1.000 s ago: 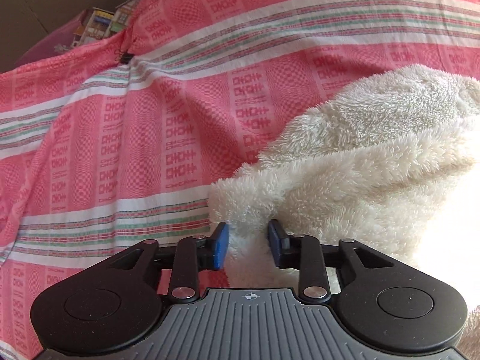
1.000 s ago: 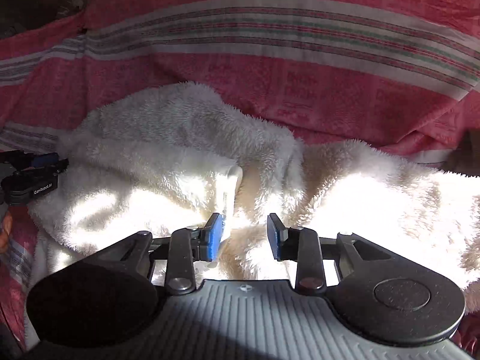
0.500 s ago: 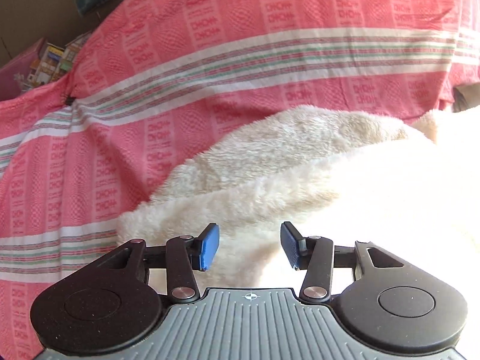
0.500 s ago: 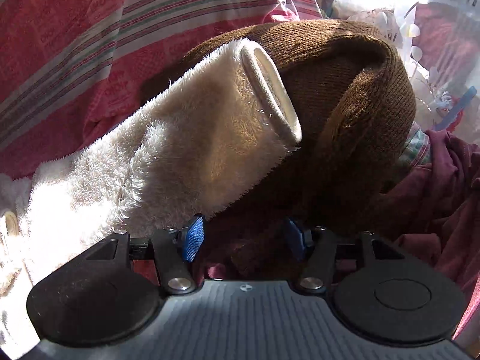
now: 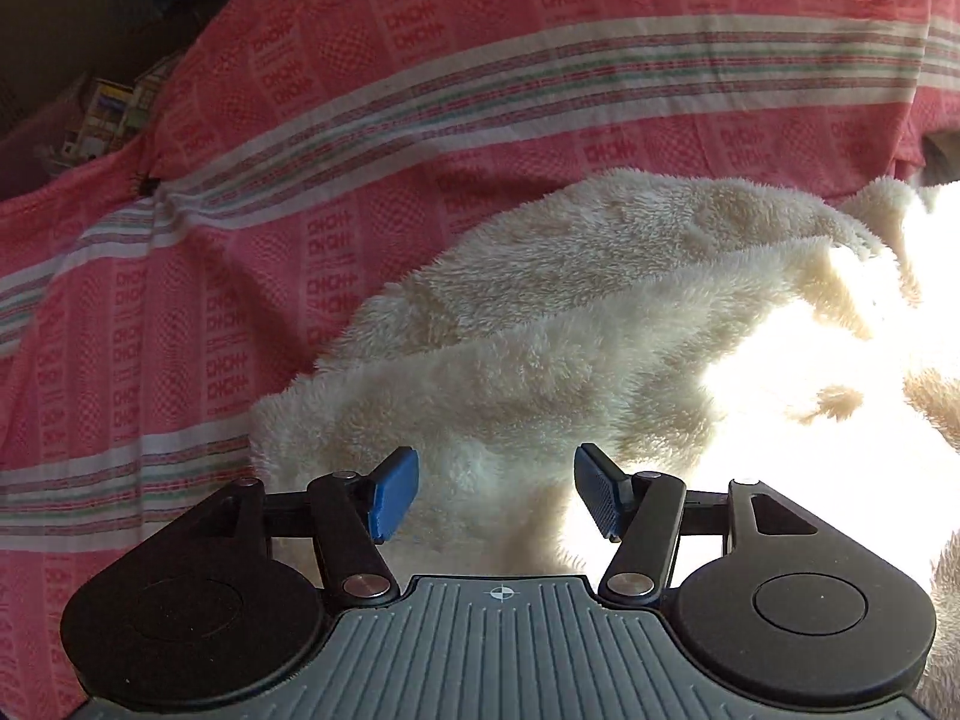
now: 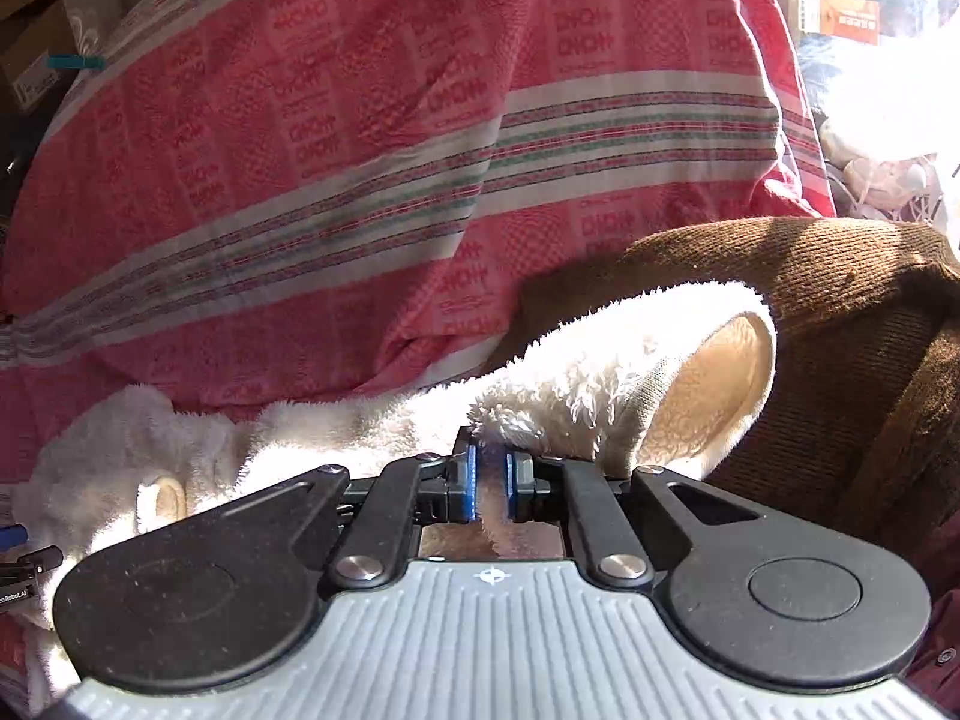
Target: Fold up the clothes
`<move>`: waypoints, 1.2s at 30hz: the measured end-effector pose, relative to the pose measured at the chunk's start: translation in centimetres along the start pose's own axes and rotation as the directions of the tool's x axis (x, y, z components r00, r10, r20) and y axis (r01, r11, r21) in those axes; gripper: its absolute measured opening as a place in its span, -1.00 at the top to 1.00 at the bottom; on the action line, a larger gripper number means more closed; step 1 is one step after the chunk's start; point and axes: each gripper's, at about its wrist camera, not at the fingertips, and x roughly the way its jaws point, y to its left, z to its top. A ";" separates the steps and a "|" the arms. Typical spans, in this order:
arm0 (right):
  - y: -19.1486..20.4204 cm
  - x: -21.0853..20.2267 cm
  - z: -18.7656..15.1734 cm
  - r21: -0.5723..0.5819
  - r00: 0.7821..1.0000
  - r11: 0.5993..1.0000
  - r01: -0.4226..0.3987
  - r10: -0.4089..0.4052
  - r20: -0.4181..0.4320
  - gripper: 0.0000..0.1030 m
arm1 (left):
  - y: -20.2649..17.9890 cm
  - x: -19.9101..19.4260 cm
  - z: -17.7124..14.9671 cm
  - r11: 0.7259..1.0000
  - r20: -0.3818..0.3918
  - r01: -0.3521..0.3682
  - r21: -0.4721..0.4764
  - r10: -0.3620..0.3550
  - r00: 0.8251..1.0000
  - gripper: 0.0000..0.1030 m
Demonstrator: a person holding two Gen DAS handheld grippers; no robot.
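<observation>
The right claw [image 6: 491, 489] has just closed and now pinches the fluffy edge of the white fleece garment [image 6: 372, 438] at its sleeve [image 6: 636, 384], near the open cuff. The blue pads stand almost together, with a thin fold of pile between them. The left claw [image 5: 495, 495] has just been opening and is spread wide over the near left corner of the same garment [image 5: 540, 330], holding nothing; the pile lies under the gap, not pressed by the pads.

The garment lies on a red striped cloth [image 5: 420, 90] that covers the bed or sofa below; which of the two, the views do not show clearly. The sleeve reaches to the right and rests against a brown knitted garment [image 6: 840, 330], which lies at the far right.

The step in hand seems to be the folding of the sleeve inward, over the body. To do it well, the right claw should lift the sleeve only a little, so it comes free of the brown knit without dragging it, and then carry it to the left in a flat arc. The left claw could close on the near corner or press it down, so the body does not slide. The grip is thin, so a slow pull is safer.
</observation>
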 end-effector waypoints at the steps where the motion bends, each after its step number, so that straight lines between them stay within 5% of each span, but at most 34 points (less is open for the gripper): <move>1: 2.2 -0.1 0.4 -0.038 0.999 0.998 -0.052 0.052 0.003 0.81 | 0.7 -0.4 0.0 1.000 0.009 -0.004 -0.010 0.005 1.000 -0.43; 4: 9.7 0.6 -0.1 -0.146 0.979 0.968 -0.203 0.200 -0.034 0.81 | 3.3 -1.6 -0.3 0.998 0.029 -0.002 -0.065 0.004 1.000 -0.46; 8: 19.1 2.3 -2.6 -0.269 0.926 0.886 -0.377 0.351 -0.142 0.81 | 6.5 -3.0 -1.8 0.993 0.041 0.000 -0.118 0.005 0.999 -0.50; 13: 27.1 5.0 -8.3 -0.382 0.861 0.778 -0.498 0.391 -0.327 0.76 | 9.3 -3.1 -4.5 0.987 0.007 0.003 -0.160 -0.002 1.000 -0.52; 17: 29.0 5.5 -11.0 -0.420 0.833 0.735 -0.532 0.363 -0.418 0.25 | 10.1 -2.8 -5.8 0.984 -0.011 0.023 -0.176 -0.025 1.000 -0.52; 23: 26.2 2.8 -10.4 -0.452 0.848 0.732 -0.509 0.336 -0.410 0.03 | 9.0 -3.4 -5.0 0.980 0.038 0.111 -0.162 -0.107 0.994 -0.75; 29: 17.3 0.7 -9.5 -0.460 0.934 0.832 -0.309 0.175 -0.311 -0.18 | 7.4 -3.2 -3.0 0.961 0.056 0.232 -0.150 -0.226 0.972 -0.80; 34: 11.7 1.5 -9.7 -0.433 0.957 0.886 -0.162 0.035 -0.288 -0.21 | 5.0 -0.9 -2.2 0.966 0.001 0.229 -0.119 -0.231 0.973 -0.80; 35: 11.3 1.9 -9.8 -0.434 0.958 0.889 -0.147 0.018 -0.287 -0.20 | 4.5 -0.1 -2.1 0.972 -0.020 0.205 -0.119 -0.209 0.978 -0.65; 36: 11.2 2.5 -9.9 -0.433 0.959 0.891 -0.134 0.007 -0.282 -0.20 | 4.2 0.5 -2.0 0.973 -0.030 0.196 -0.122 -0.201 0.979 0.18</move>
